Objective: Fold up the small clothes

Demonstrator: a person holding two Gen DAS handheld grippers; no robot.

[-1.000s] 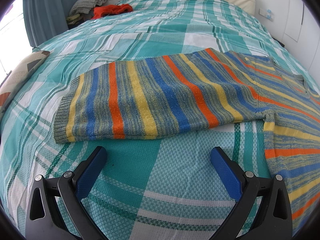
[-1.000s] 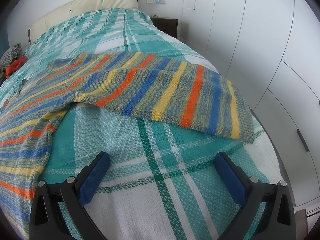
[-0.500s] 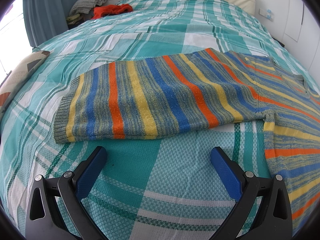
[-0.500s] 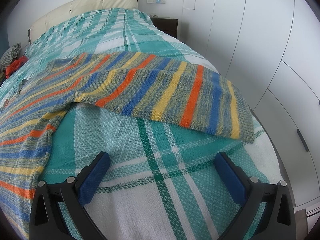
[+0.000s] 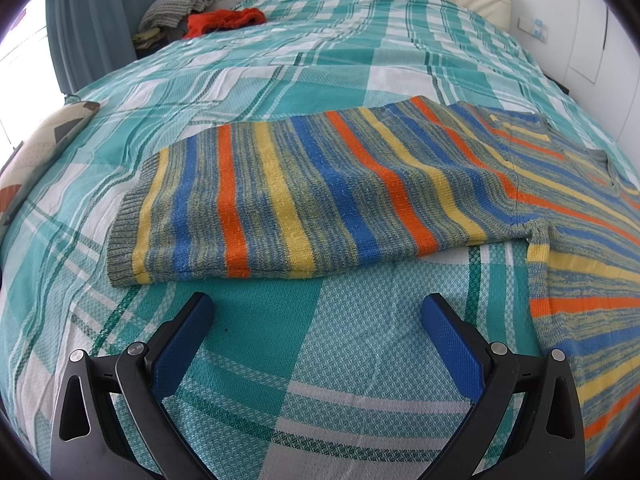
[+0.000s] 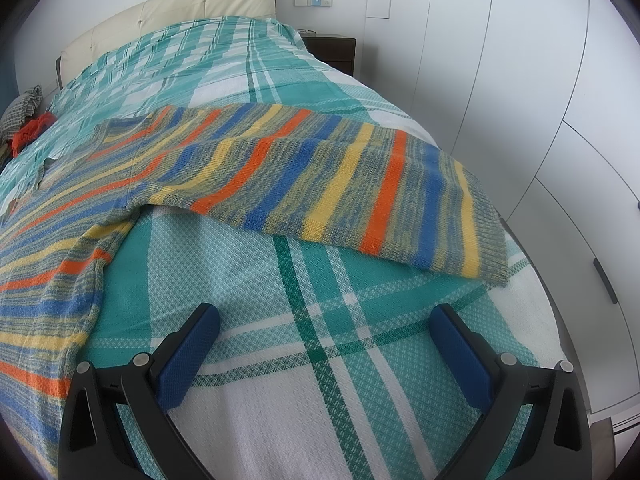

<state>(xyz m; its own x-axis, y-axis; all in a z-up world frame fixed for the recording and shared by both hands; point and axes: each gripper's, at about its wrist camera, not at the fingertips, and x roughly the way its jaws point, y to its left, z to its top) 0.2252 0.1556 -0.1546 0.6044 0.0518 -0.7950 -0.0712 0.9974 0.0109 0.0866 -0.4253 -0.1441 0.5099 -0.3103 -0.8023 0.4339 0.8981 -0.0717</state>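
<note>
Nothing has shifted over the last second: my left tongs (image 5: 316, 312) stay spread above the bed (image 5: 256, 332), short of the striped sweater (image 5: 320, 196) lying flat; my right tongs (image 6: 326, 322) likewise gape, empty. Folding hasn't begun.

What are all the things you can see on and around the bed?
sweater: one, striped blue, orange, yellow and grey, spread flat on the bed
bedspread: one, teal and white plaid, covering the bed
headboard: one, cream, far end of bed
red cloth: one, crumpled, far corner of bed
grey cloth: one, bundled beside the red cloth
curtain: one, blue-grey, far side
nightstand: one, dark, beside headboard
wardrobe: white doors, beside bed
left gripper: black with blue pads, open, empty
right gripper: same, open, empty
</note>
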